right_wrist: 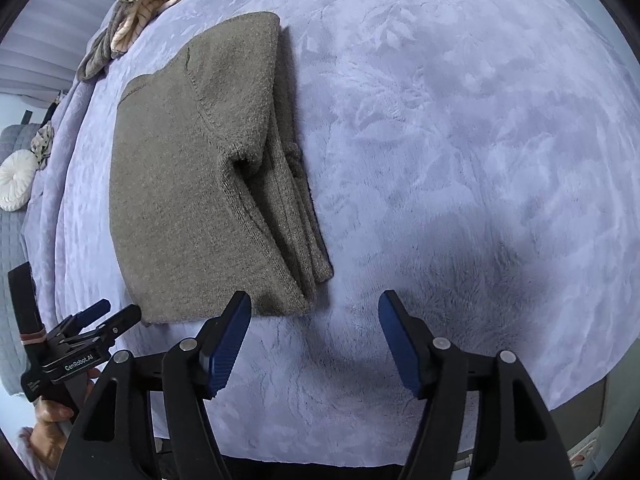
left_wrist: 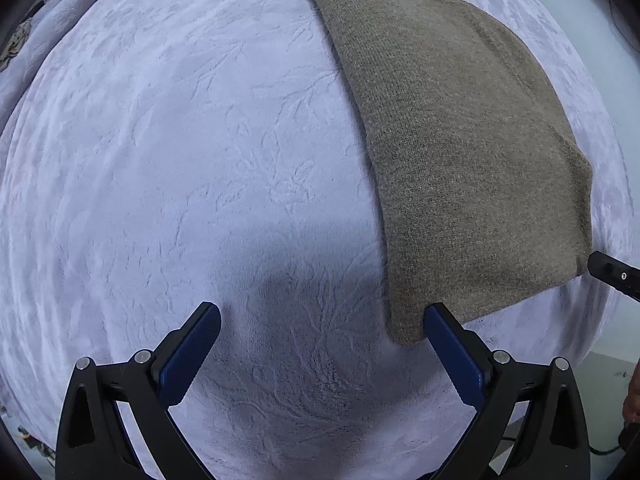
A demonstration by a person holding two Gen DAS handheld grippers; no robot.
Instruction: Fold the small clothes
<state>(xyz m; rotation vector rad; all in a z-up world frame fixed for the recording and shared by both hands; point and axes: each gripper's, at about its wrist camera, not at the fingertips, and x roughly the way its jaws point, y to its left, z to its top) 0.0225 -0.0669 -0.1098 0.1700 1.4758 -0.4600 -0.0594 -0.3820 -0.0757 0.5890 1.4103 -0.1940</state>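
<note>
Crumpled striped clothes (right_wrist: 152, 4) lie beyond the folded brown sweater (right_wrist: 200, 168), whose long axis runs away across the lavender bed (right_wrist: 460, 140); both the left gripper (left_wrist: 322, 354) and right gripper (right_wrist: 314, 338) gape empty.

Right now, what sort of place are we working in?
Likely a bedroom: the folded olive-brown knit garment lies on a plush lavender embossed blanket spread like a bed cover, with a round white pleated cushion and a heap of striped cream clothes at its far edge.
</note>
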